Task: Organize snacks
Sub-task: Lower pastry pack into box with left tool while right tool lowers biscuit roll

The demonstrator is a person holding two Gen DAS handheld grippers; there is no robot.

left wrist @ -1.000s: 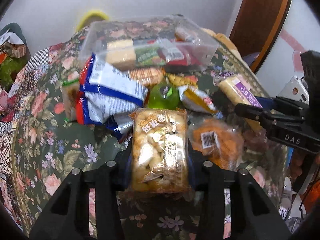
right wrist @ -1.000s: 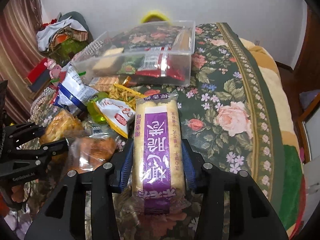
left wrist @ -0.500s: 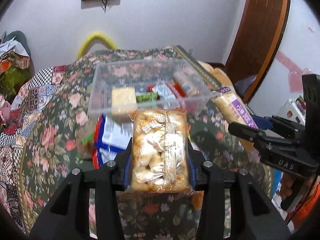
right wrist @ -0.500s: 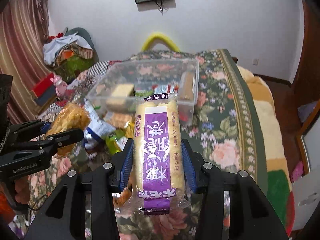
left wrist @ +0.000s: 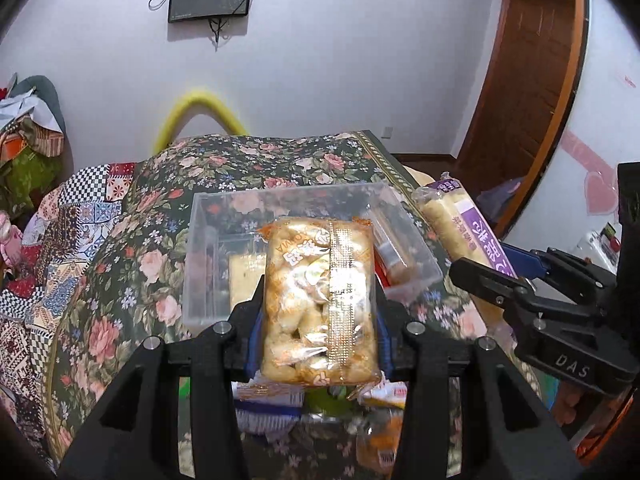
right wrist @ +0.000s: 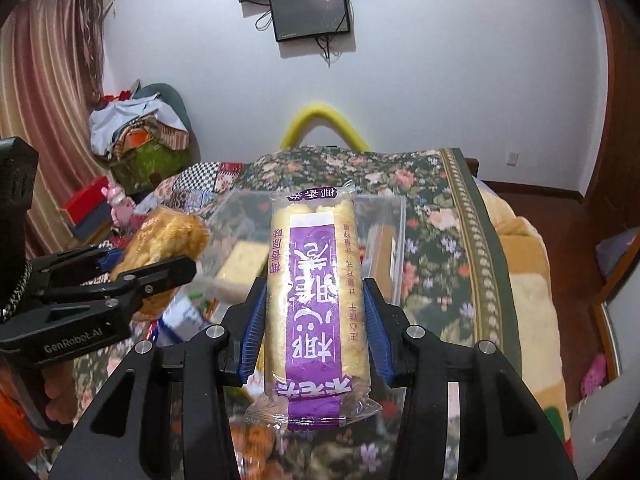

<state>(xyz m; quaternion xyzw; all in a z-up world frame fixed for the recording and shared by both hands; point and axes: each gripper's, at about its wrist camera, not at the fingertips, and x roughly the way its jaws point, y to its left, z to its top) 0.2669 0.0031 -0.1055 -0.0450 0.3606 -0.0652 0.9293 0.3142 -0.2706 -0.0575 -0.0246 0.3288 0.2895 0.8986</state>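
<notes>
In the left wrist view, a clear crinkled packet of golden puffed pastries (left wrist: pixel 320 300) with a gold strip down its middle is pinched between the blue ribbed pads of the left gripper (left wrist: pixel 320 320) at lower centre. Behind it, a clear rectangular plastic box (left wrist: pixel 200 264) is seen on a floral quilt (left wrist: pixel 132 280), with a pale yellow slab and a few packets inside. Loose wrappers (left wrist: pixel 276 404), blurred, are visible only here, at the bottom of the frame under the packet. A brown wooden door (left wrist: pixel 532 80) appears at upper right.

In the right wrist view, a long purple-banded packet of pale rolls (right wrist: pixel 316 300) is clamped lengthwise by the right gripper (right wrist: pixel 316 320) at centre, in front of the same box. Striped curtains (right wrist: pixel 44 100) and a heap of clothes (right wrist: pixel 136 124) at the left are shown in this view, the heap only in part in the other.

A dark screen (right wrist: pixel 310 14) on the white wall and a yellow foam arch (right wrist: pixel 324 120) behind the bed are seen in both.
</notes>
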